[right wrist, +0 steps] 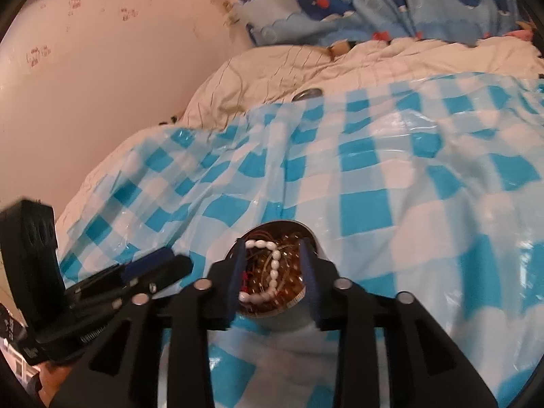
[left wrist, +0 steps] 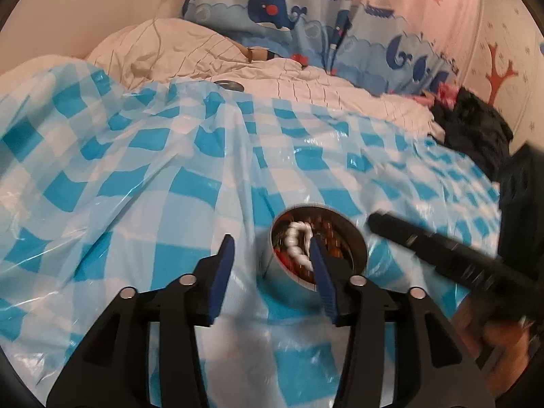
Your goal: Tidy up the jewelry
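A round metal tin point(left wrist: 272, 267) point(right wrist: 307, 229) sits on the blue-and-white checked plastic sheet point(left wrist: 142, 176) point(right wrist: 408, 183). It holds a white bead bracelet point(left wrist: 297, 243) point(right wrist: 268, 272) and brown and red beads. My left gripper point(left wrist: 272, 255) is open, just left of the tin, its right finger over the rim. My right gripper point(right wrist: 273, 260) is open above the tin, fingers on either side of the beads. Each gripper shows in the other view: the right one point(left wrist: 425, 241), the left one point(right wrist: 149, 268).
A tin lid point(left wrist: 228, 85) point(right wrist: 307, 94) lies at the sheet's far edge on a cream duvet point(left wrist: 190, 47) point(right wrist: 306, 64). Whale-print pillows point(left wrist: 282, 10) point(right wrist: 357, 3) lean on the wall. Dark clothing point(left wrist: 476, 129) lies at the right.
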`<action>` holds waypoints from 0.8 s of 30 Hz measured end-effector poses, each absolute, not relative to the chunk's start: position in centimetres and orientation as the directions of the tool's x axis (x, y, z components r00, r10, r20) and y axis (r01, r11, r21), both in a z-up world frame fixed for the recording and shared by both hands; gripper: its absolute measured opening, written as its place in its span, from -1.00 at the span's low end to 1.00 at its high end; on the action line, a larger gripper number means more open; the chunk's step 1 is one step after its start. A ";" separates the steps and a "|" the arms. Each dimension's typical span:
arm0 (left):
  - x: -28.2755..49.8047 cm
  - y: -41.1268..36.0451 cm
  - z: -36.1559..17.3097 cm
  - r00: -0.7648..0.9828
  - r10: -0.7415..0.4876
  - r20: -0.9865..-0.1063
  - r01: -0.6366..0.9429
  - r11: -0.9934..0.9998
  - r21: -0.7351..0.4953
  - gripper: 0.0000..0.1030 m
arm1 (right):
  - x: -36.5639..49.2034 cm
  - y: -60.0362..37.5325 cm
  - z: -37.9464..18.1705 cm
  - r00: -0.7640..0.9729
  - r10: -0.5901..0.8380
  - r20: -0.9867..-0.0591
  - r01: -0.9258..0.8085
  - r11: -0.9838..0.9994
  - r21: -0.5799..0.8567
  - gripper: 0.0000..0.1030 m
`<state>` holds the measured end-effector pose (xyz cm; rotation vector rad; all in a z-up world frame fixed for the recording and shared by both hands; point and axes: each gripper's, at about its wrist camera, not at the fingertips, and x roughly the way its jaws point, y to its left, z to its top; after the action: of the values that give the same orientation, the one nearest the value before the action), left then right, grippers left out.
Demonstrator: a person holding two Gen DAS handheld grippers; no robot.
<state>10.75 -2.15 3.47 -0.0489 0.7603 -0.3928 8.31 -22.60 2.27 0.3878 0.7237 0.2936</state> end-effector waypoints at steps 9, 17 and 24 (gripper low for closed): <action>6.0 -1.8 2.1 0.635 -0.348 -0.689 0.353 0.925 -0.141 0.01 | 1.7 -24.8 -0.1 0.704 0.286 -0.650 0.029 0.903 0.429 -0.05; 2.5 -0.6 1.3 0.659 -0.288 -0.695 0.318 0.944 -0.090 0.24 | -0.9 -22.8 -1.4 0.723 0.141 -0.677 0.074 0.957 0.279 0.33; 1.6 0.0 1.1 0.686 -0.242 -0.686 0.277 0.959 -0.062 0.49 | -2.1 -20.5 -2.7 0.739 0.055 -0.672 0.068 0.986 0.154 0.42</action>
<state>1.62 0.01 1.06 0.0482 0.7616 -0.2910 -2.12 -20.45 -2.65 0.1733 0.7403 -0.0072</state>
